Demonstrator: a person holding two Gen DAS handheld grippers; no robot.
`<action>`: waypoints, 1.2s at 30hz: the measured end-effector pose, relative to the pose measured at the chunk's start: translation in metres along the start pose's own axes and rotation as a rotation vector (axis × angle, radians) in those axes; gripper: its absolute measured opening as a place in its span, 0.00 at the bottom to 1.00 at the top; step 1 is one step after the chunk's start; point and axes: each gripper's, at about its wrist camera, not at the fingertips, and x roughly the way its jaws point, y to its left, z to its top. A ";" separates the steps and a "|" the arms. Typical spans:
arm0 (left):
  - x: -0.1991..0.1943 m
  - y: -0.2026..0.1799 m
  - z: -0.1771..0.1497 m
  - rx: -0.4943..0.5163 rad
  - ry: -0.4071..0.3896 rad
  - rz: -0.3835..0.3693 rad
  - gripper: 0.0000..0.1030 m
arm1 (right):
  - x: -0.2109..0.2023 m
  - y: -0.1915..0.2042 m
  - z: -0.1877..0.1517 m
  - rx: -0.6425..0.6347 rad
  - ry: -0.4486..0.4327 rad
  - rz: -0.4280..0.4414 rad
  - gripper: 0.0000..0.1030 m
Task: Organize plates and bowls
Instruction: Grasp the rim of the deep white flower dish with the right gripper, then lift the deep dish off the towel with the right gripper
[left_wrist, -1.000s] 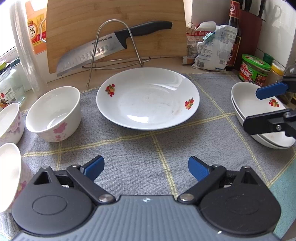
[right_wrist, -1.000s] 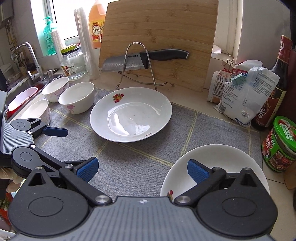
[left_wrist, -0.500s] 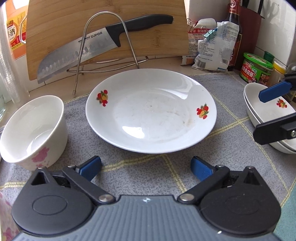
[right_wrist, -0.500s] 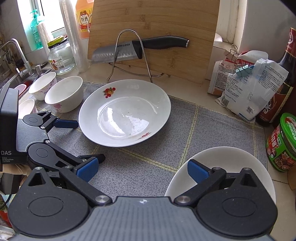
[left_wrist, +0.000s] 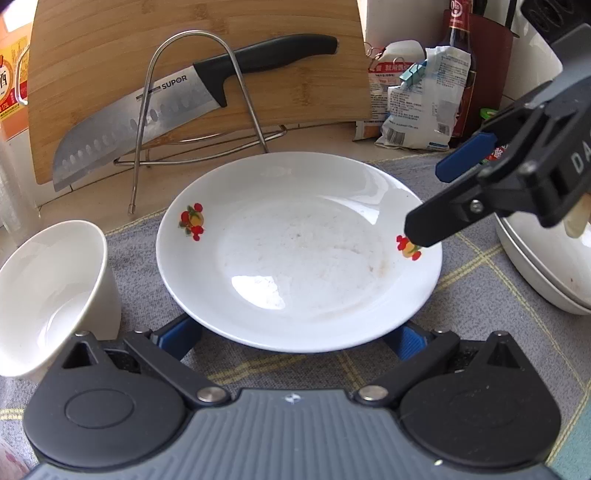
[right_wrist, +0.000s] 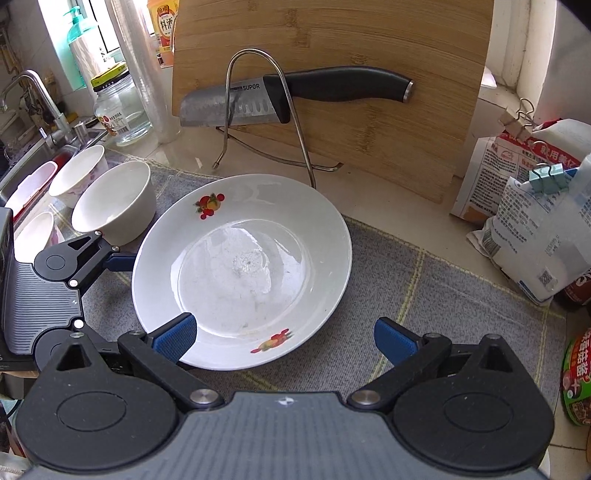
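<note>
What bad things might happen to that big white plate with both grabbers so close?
1. Both hand-held grippers, left and right, are open around the plate's rim; an uneven grip might tip it.
2. Sliding it could bump the bowl right beside it.
3. The knife hangs just behind.

plate left: bowl (left_wrist: 55, 291) just beside rim
plate right: stacked plates (left_wrist: 546, 266) near, grey mat (left_wrist: 480, 295) bare between
plate back: wire rack (left_wrist: 199, 107), knife (left_wrist: 184, 107)

Both gripper (left_wrist: 295, 338) (right_wrist: 286, 338) sets apparently spread wide, angled downward.
</note>
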 end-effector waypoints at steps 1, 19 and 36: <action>-0.001 0.001 -0.001 0.003 -0.005 -0.003 1.00 | 0.003 -0.002 0.004 -0.006 0.009 0.011 1.00; -0.010 -0.003 -0.010 0.009 -0.041 -0.006 1.00 | 0.069 -0.028 0.047 -0.033 0.115 0.178 1.00; -0.016 -0.006 -0.013 0.014 -0.041 -0.011 0.99 | 0.085 -0.025 0.071 -0.055 0.098 0.272 1.00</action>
